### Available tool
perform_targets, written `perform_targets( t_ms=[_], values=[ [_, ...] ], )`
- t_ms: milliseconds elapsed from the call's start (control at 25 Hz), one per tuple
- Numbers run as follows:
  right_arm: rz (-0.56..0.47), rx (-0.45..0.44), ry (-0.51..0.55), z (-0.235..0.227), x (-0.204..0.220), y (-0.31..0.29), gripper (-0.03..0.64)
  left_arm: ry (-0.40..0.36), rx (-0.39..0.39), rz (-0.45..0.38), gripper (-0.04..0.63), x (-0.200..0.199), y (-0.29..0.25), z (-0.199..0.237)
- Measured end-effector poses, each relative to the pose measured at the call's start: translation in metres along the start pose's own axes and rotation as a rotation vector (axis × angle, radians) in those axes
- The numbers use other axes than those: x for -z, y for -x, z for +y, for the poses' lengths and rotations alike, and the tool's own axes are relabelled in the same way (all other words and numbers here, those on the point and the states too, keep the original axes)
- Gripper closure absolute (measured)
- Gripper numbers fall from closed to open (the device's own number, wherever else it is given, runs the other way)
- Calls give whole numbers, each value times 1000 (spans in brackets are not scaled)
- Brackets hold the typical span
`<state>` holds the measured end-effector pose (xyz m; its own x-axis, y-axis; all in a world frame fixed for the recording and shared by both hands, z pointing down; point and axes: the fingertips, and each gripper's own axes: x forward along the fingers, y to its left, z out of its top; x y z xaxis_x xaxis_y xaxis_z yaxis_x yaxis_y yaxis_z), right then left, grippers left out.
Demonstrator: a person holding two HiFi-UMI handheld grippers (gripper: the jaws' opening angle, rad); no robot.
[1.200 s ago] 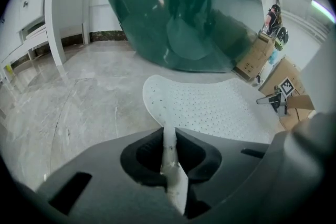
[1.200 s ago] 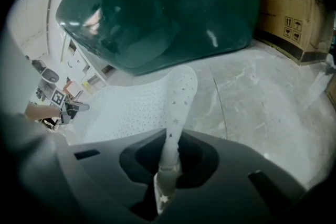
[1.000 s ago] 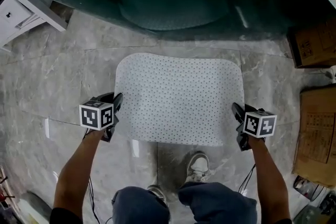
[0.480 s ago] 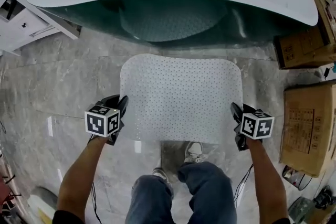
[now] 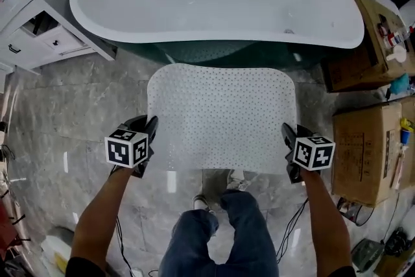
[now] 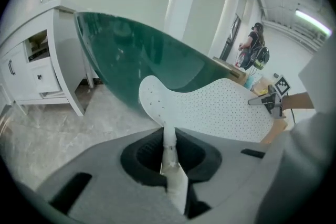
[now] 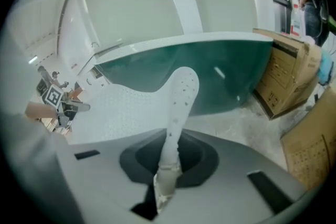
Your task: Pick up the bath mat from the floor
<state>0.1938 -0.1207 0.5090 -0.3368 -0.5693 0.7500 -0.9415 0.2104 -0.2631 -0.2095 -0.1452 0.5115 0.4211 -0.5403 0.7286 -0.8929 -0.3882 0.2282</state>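
A white perforated bath mat point(image 5: 222, 118) hangs stretched between my two grippers, lifted off the floor in front of the bathtub. My left gripper point(image 5: 148, 139) is shut on the mat's near left edge. In the left gripper view the mat point(image 6: 210, 107) runs from the jaws out to the right. My right gripper point(image 5: 289, 149) is shut on the near right edge. From its own view the mat point(image 7: 178, 107) rises out of the jaws and bends left.
A white bathtub with a dark green outside point(image 5: 214, 3) stands just beyond the mat. A white cabinet point(image 5: 39, 36) is at the far left. Cardboard boxes point(image 5: 363, 146) stand to the right. The person's legs and shoes point(image 5: 227, 224) are on the marble floor point(image 5: 58, 120) below the mat.
The mat has been raised higher and held level; the head view has tipped up, so the whole tub shows. Both grippers keep their hold.
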Motion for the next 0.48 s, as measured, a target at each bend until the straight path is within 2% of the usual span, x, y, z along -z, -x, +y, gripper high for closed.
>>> perform_targets(
  t_ms=[160, 480],
  values=[
    [-37, 9, 9, 23, -33, 57, 591, 18, -4, -33, 554, -35, 58, -18],
    [-162, 30, 53, 64, -98, 176, 591, -17, -27, -133, 554, -113, 170, -51]
  ],
)
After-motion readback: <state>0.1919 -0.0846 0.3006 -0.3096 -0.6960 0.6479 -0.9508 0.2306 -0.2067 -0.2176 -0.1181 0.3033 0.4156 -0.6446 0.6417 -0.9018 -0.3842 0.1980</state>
